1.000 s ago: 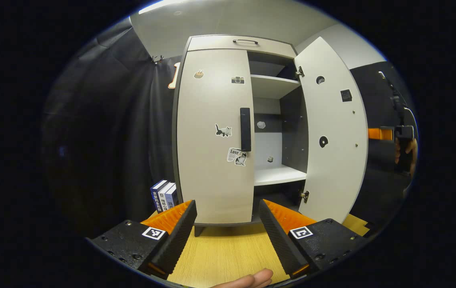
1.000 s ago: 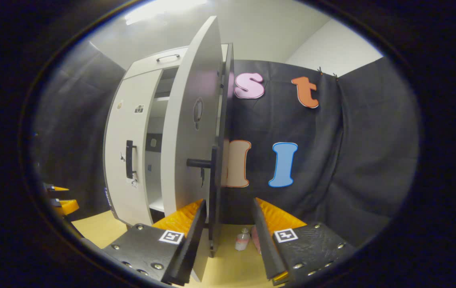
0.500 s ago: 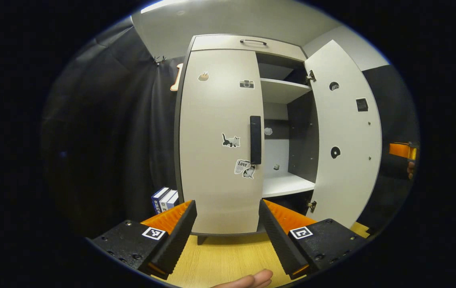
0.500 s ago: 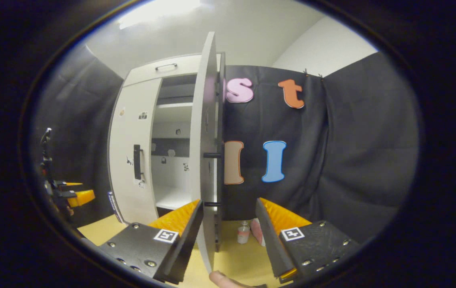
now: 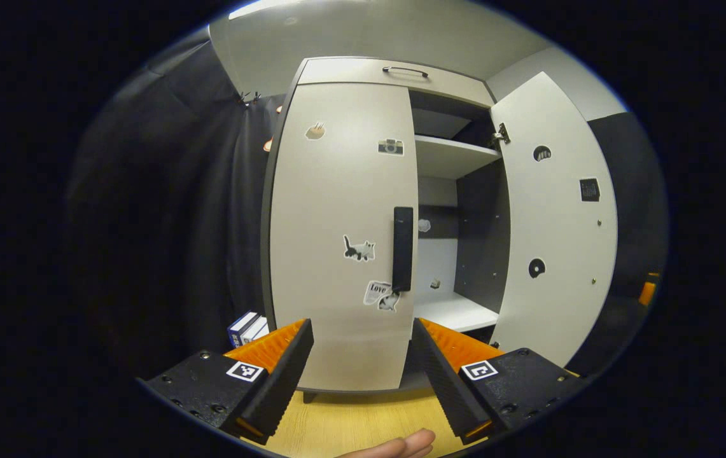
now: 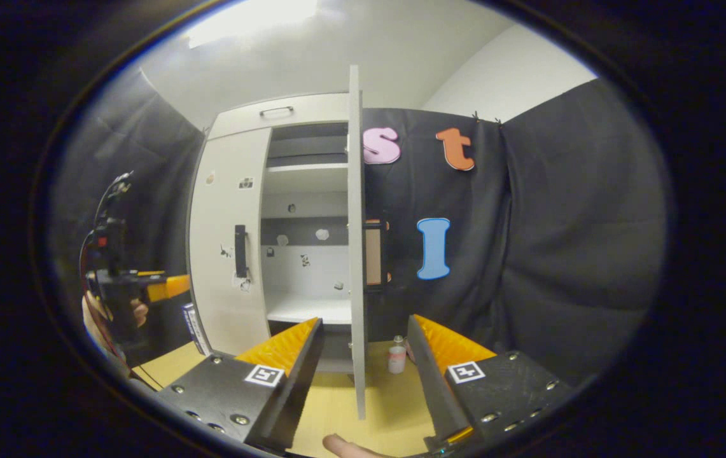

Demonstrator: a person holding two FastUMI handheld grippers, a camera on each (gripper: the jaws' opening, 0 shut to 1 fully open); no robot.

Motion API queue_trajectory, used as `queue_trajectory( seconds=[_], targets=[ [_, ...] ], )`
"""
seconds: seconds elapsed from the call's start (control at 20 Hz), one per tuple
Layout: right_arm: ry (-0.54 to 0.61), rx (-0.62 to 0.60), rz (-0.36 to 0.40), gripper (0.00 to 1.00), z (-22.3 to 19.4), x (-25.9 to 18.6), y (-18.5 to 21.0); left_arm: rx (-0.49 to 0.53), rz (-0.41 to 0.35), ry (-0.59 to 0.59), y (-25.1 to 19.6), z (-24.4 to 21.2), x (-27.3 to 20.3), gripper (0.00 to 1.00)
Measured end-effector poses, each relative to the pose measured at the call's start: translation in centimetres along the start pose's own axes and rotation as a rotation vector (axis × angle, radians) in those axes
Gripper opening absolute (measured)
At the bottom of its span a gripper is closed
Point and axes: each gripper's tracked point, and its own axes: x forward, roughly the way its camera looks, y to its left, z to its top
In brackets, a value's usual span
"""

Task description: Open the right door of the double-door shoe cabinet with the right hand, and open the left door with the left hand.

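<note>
The pale shoe cabinet faces me in the left gripper view. Its left door [image 5: 337, 235] is closed, with a black upright handle [image 5: 403, 248] at its right edge. The right door [image 5: 557, 242] stands swung wide, baring white shelves [image 5: 452, 312]. My left gripper [image 5: 361, 356] is open, short of the left door, its fingers framing the handle from below. In the right gripper view the right door [image 6: 356, 254] stands edge-on with its handle [image 6: 378, 254] behind it. My right gripper [image 6: 363, 356] is open and holds nothing. The left gripper [image 6: 172, 286] shows at the left, held by a hand.
Some books [image 5: 245, 327] stand on the wooden floor left of the cabinet. A small bottle [image 6: 396, 356] sits on the floor right of the open door. A drawer with a handle [image 5: 405, 70] tops the cabinet. Black cloth walls close in both sides.
The right gripper has drawn back from the right door's handle, and the door now shows edge-on. The left gripper has moved closer to the left door and its handle.
</note>
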Motion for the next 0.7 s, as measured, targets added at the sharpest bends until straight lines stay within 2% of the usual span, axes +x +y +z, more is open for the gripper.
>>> queue_trajectory(
  seconds=[0.05, 0.35, 0.45, 0.55, 0.7],
  targets=[
    [0.002, -0.004, 0.002, 0.78, -0.3, -0.5, 0.5, -0.002, -0.002, -0.017, -0.4, 1.2, 1.1, 0.96],
    [-0.001, 0.010, 0.053, 0.79, -0.6, -3.0, 3.6, -0.108, -0.076, -0.030, -3.0, 4.8, 7.3, 0.97],
    [-0.008, 0.020, 0.060, 0.82, -0.3, -3.4, 3.8, -0.102, -0.064, -0.051, -2.9, 5.6, 9.5, 0.97],
    [-0.015, 0.030, 0.074, 0.79, -0.2, -3.5, 4.3, -0.077, -0.052, -0.047, -2.8, 5.6, 11.4, 0.97],
    [-0.023, 0.060, 0.061, 0.76, -0.3, -3.5, 3.9, -0.071, -0.096, -0.012, -4.4, 4.7, 13.4, 0.98]
  ],
)
